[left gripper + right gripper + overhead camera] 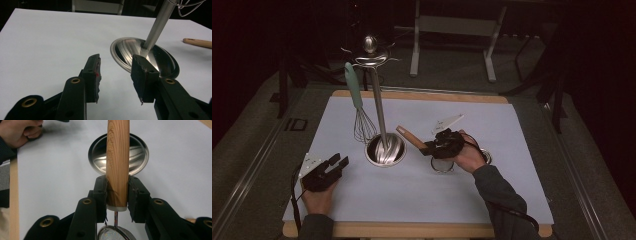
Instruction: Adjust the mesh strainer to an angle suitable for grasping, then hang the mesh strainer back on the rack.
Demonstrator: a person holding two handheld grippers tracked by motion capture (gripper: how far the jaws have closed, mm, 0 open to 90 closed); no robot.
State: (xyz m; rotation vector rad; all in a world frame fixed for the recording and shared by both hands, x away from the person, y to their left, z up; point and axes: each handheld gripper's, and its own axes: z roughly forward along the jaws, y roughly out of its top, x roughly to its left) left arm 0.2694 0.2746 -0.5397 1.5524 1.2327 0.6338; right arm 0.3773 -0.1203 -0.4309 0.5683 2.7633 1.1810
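The left gripper [332, 165] sits low at about seven o'clock on the white mat [422, 200], the hand [318, 197] flat under it and the forearm coming straight in from the near edge. Its jaws are spread with nothing between them, aimed toward one o'clock at the steel base [160, 58] of the utensil stand. At about five o'clock from that base, the right hand [469, 155] is cocked inward at the wrist, and the right gripper [432, 147] points toward ten o'clock. Its jaws are clamped on the wooden handle [117, 162] of a small mesh strainer [115, 233], pads pressed to both sides near the handle's metal end; the strainer's bowl hangs by the hand, though it's dim there and I can't make out if it touches the mat. Counting up: two grippers, one strainer, one stand with one upright pole [378, 107], and one whisk [358, 100] with a mint-green handle hanging from the stand's top at twelve o'clock.
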